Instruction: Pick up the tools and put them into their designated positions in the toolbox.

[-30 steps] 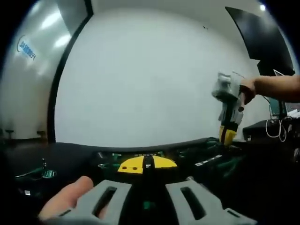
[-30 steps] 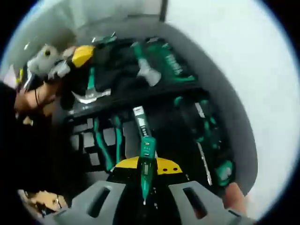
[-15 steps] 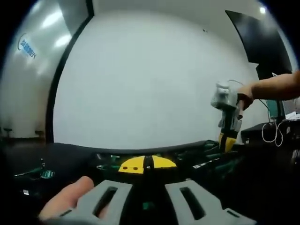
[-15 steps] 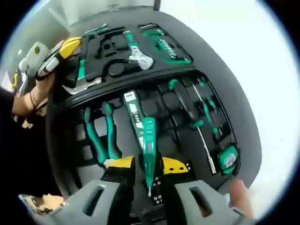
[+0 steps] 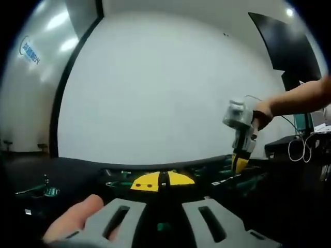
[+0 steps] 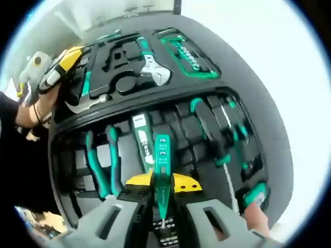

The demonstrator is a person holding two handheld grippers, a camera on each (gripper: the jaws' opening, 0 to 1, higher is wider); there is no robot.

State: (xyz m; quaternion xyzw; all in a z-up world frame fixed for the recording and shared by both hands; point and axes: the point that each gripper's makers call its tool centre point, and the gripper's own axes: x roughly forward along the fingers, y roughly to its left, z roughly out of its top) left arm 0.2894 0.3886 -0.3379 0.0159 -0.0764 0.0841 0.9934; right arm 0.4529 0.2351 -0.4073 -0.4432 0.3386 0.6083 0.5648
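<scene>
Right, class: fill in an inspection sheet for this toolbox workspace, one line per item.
Surface: white table.
Job's things: open toolbox; green tester pen in right gripper; pliers, adjustable wrench, tape measure seated.
Clutter: nothing seen.
Grippers: right shut on pen; left gripper jaws apart, holding nothing.
Cables: white cable.
Surroundings: white wall, dark panel.
</scene>
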